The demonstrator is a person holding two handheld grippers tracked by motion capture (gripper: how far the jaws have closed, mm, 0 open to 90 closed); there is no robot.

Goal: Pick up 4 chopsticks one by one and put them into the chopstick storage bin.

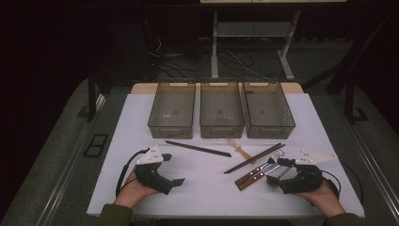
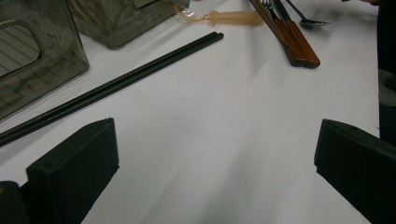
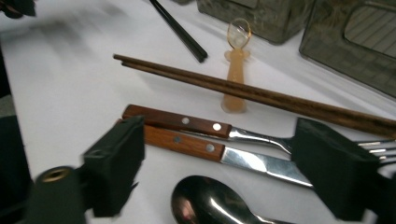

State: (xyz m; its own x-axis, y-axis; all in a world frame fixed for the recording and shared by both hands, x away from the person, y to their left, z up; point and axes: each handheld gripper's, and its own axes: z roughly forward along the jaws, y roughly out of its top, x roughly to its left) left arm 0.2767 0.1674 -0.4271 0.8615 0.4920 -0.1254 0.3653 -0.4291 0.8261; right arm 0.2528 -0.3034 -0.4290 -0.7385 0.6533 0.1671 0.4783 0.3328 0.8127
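Inventory, clock bearings read on the high view from table centre unless noted.

1. Right gripper (image 1: 277, 168), approx 4 o'clock, held in person's right hand (image 1: 324, 197). Jaws apart, nothing clamped. In the right gripper view (image 3: 217, 172) jaws straddle the cutlery w/o the pads pressing on it.
2. Knife (image 3: 219, 154), wood handle w/ rivets, steel blade; lies between the right jaws, handle toward the left jaw in the right gripper view. High view: (image 1: 251, 176).
3. Fork (image 3: 205, 126), matching wood handle, just beside the knife on its far side, tines near the right jaw.
4. Spoon (image 3: 205, 203), steel, bowl at 6 o'clock of the right gripper view, just below the knife.
5. Brown chopsticks (image 3: 252, 95), pair, lying across beyond the fork; high view (image 1: 254, 158), approx 3 o'clock.
6. Small translucent amber spoon (image 3: 236, 70), partly under the brown chopsticks; high view (image 1: 239, 149).
7. Left gripper (image 1: 174, 170), approx 8 o'clock, in left hand (image 1: 134, 190). Jaws wide apart, empty; bare white table (image 2: 224, 140) between them in the left gripper view.
8. Black chopsticks (image 1: 197, 148), pair, approx 11 o'clock of centre, near the left gripper; in the left gripper view (image 2: 116, 86).
9. Three smoky plastic bins, side by side at 12 o'clock: left (image 1: 172, 110), mid (image 1: 221, 109), right (image 1: 268, 109).
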